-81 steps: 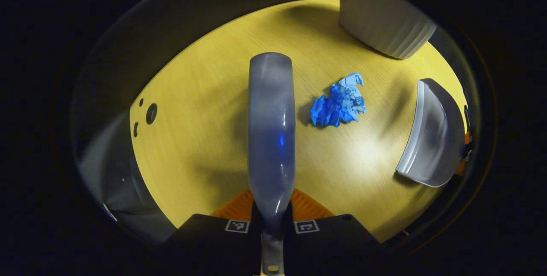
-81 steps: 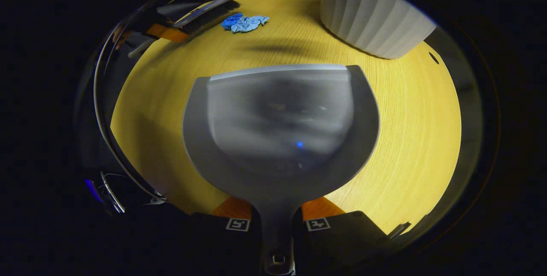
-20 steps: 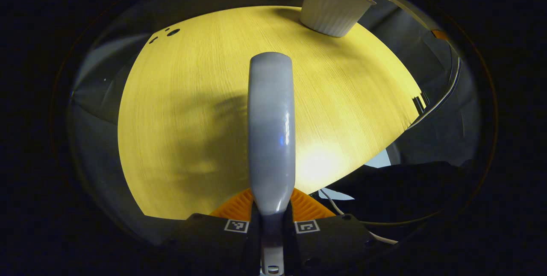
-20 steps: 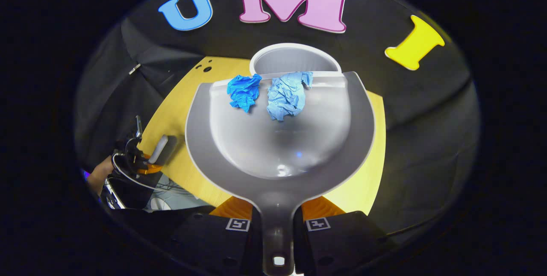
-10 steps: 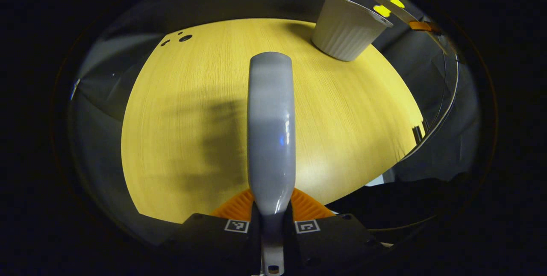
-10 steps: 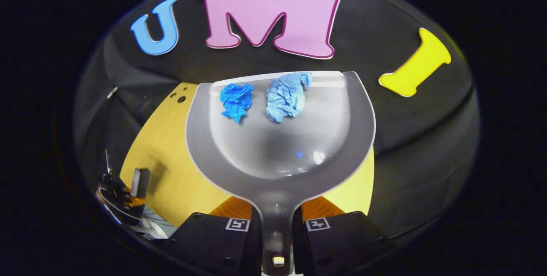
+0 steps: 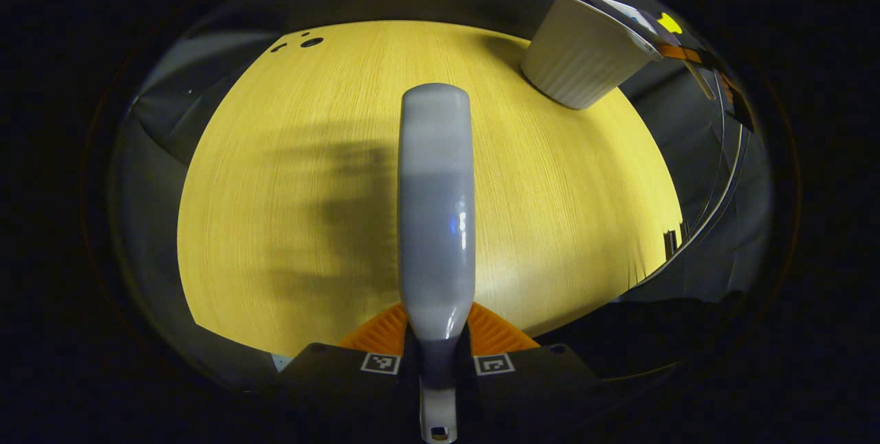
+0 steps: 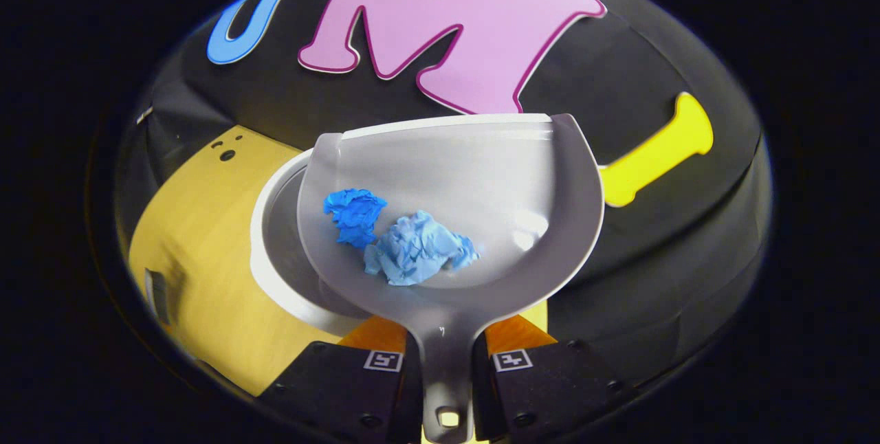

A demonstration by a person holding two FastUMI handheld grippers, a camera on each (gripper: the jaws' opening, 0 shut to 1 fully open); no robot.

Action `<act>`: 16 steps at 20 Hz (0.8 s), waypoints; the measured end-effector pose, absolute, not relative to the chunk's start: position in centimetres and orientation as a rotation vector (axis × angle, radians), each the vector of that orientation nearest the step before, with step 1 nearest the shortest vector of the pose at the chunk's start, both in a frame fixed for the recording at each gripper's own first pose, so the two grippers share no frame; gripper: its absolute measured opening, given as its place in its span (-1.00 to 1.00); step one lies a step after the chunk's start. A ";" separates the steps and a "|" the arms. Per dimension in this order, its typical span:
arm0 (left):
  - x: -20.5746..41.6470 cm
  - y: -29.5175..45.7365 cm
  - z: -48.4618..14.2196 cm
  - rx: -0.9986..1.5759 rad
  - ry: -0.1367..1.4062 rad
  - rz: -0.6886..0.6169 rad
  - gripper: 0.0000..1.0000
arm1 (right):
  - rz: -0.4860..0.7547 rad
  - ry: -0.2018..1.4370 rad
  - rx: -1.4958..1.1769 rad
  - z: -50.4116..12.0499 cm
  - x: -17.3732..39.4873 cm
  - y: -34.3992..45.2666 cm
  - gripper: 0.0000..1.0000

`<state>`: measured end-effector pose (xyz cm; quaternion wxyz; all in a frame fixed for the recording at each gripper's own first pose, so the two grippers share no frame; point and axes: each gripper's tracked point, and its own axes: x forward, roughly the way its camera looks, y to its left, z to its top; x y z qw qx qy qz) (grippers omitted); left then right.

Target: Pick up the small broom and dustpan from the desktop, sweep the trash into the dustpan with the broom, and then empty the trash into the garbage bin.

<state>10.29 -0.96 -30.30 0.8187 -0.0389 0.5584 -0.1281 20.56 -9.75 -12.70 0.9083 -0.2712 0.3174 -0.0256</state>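
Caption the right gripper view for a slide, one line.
Right gripper holds the dustpan with two crumpled blue paper wads over the white garbage bin.

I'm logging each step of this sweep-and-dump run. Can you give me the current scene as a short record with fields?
left gripper: shut on the broom handle, held above the desktop
right gripper: shut on the dustpan handle
dustpan contents: dark blue wad and light blue wad, lying toward the handle end
garbage bin: white, on the desktop, partly under the dustpan
trash status: both wads in the dustpan, not yet emptied
desktop: yellow wood grain
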 end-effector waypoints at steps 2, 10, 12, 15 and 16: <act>10.4 -1.4 -30.2 -0.104 1.187 -0.267 -0.51 | -0.077 0.611 -0.666 -12.4 20.7 -10.0 -0.35; 11.1 -1.5 -30.5 -0.113 1.210 -0.258 -0.50 | -0.206 0.465 -0.949 -11.1 20.6 -10.6 -0.36; 11.0 -1.5 -30.5 -0.108 1.214 -0.264 -0.50 | -0.256 0.432 -0.992 -11.2 20.5 -10.2 -0.35; 11.1 -1.6 -30.8 -0.119 1.228 -0.283 -0.50 | -0.282 0.392 -1.074 -10.4 20.5 -10.1 -0.35; 11.1 -1.5 -30.8 -0.119 1.231 -0.289 -0.50 | -0.292 0.370 -1.112 -10.2 20.4 -10.0 -0.35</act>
